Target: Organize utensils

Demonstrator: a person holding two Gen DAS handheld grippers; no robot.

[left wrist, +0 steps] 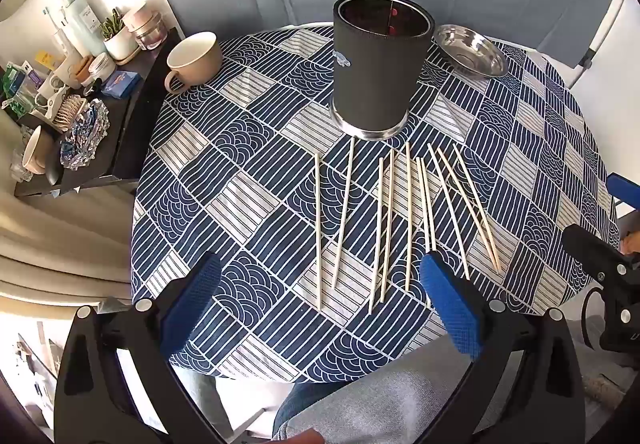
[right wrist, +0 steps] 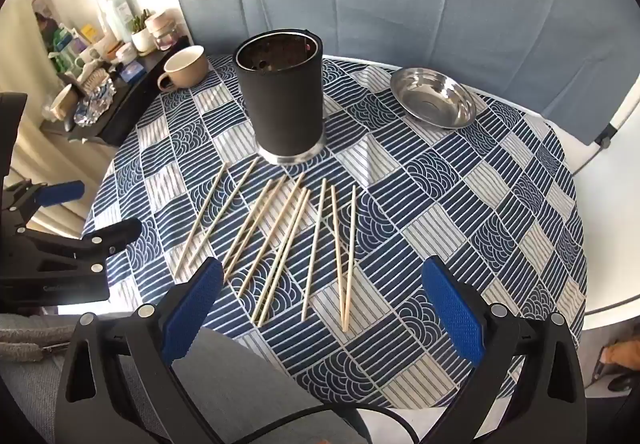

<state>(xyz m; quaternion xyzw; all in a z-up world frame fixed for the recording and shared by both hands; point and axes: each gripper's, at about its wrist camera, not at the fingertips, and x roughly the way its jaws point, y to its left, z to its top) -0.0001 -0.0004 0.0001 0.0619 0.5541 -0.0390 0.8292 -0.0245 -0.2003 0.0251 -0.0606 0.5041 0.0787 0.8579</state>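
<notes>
Chopsticks (left wrist: 404, 219) laid loose before black holder (left wrist: 378, 71).
Left tongs (left wrist: 320, 308) and right tongs (right wrist: 322, 308) were held spread wide, nothing gripped, above the surface (right wrist: 460, 203).

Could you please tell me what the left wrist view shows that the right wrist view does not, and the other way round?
Only the left wrist view shows the open left gripper from behind its own fingers, and red marks inside the black holder.

Only the right wrist view shows the open right gripper that way, with the left gripper at its left edge.

Both share the chopsticks loose on the patterned tablecloth, the beige mug, and the steel dish.
</notes>
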